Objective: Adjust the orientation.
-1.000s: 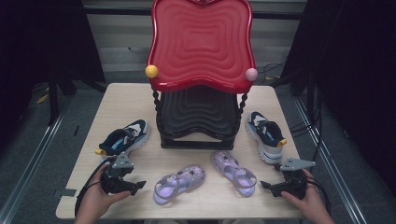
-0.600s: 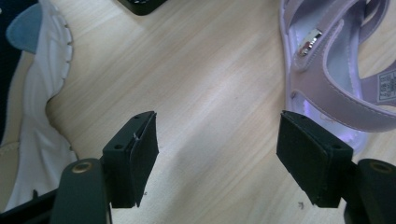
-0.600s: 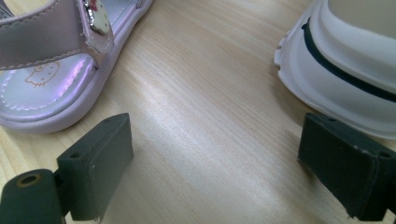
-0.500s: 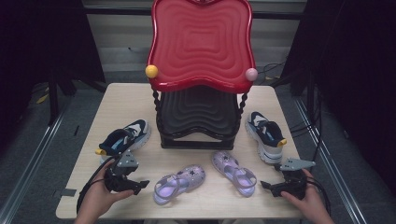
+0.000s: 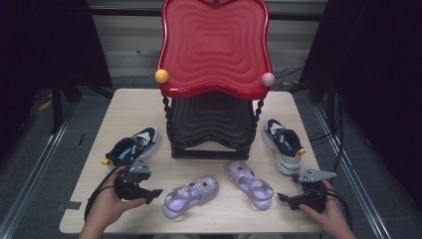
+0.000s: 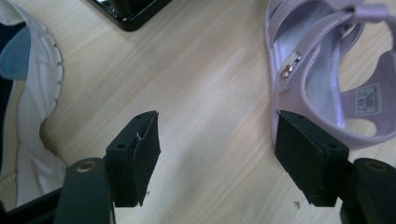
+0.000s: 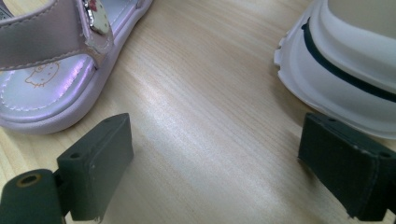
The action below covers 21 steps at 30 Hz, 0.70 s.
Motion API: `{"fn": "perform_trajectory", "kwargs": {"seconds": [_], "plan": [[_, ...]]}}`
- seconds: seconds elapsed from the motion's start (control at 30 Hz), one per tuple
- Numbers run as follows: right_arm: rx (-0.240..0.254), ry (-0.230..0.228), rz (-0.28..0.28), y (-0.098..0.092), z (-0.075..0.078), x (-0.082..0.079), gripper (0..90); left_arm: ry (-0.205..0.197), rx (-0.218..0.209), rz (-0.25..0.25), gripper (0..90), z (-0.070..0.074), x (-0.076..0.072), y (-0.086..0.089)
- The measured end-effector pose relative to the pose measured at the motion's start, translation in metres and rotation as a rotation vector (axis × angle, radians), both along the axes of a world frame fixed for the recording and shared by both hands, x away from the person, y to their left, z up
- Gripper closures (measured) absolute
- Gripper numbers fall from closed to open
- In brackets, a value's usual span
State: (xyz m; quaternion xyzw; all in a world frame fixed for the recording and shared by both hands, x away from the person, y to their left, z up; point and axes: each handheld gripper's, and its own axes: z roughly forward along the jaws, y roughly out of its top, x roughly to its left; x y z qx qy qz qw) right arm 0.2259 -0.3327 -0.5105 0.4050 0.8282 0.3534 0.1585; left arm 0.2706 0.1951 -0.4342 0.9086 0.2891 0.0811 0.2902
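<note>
Hands are seen low in the high view, each wrapped around its tool: the left gripper point(image 5: 152, 195) at lower left, jaws spread, pointed at the left lilac sandal point(image 5: 190, 196) just beside it. At lower right, the right gripper point(image 5: 282, 197) is held level, jaws spread and empty, near the right lilac sandal point(image 5: 250, 182).

Left gripper point(image 5: 149, 193) sits in the left hand point(image 5: 107, 201), jaws apart, nothing between the pads. Right gripper point(image 5: 284, 198) in the right hand point(image 5: 326, 211), low over the table, jaws wide, gap empty.
</note>
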Motion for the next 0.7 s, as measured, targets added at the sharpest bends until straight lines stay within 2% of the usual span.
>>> {"fn": "perform_trajectory", "kwargs": {"seconds": [0.1,0.13,0.27,0.7], "plan": [[0.0,0.0,0.0,0.0,0.0,0.0,9.3,0.006,-0.002,-0.009,30.7,0.004,0.0,-0.001],[0.001,0.001,-0.001,0.0,0.0,0.0,9.3,-0.002,-0.016,-0.018,30.7,0.007,0.001,-0.002],[0.0,0.0,-0.001,0.0,0.0,0.0,9.3,-0.009,-0.029,-0.014,30.7,0.011,0.0,-0.005],[0.0,0.001,-0.003,0.0,0.0,0.0,9.3,-0.023,-0.07,-0.043,31.2,0.009,0.0,-0.014]]}}
